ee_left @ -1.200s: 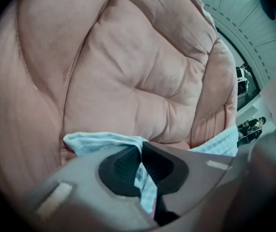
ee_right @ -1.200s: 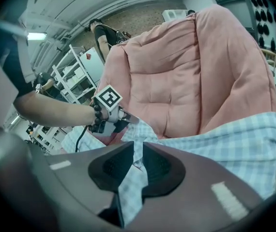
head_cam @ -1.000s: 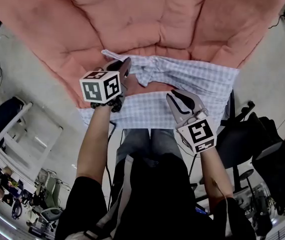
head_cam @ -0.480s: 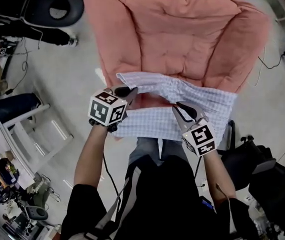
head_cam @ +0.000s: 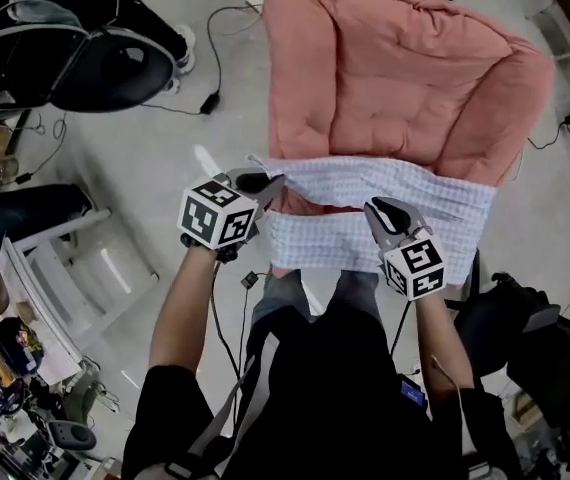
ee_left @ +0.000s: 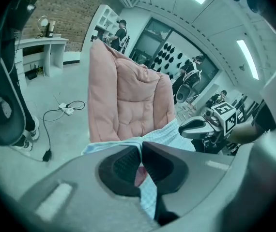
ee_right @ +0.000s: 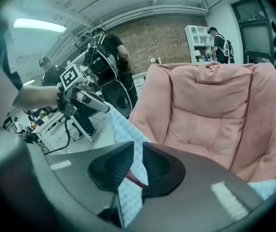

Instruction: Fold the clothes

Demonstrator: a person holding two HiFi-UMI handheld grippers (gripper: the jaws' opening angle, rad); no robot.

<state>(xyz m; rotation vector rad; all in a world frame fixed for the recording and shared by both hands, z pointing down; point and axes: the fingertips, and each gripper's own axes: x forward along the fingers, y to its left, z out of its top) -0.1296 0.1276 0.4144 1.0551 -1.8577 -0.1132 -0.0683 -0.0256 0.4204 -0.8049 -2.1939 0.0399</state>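
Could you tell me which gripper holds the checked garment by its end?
The left gripper, at the garment's corner; the right gripper pinches midway along.

A big pink padded armchair (head_cam: 395, 78) stands on the grey floor (head_cam: 195, 158), a black office chair (head_cam: 105, 68) off to its left, a black cable (head_cam: 208, 102) lying between them, a white frame (head_cam: 75, 268) nearer

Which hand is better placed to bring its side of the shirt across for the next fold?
Probably the left. The left gripper is shut on the shirt at its end corner, held up at the pink cushion's edge. The right gripper grips farther in, with cloth spreading past it over the cushion.
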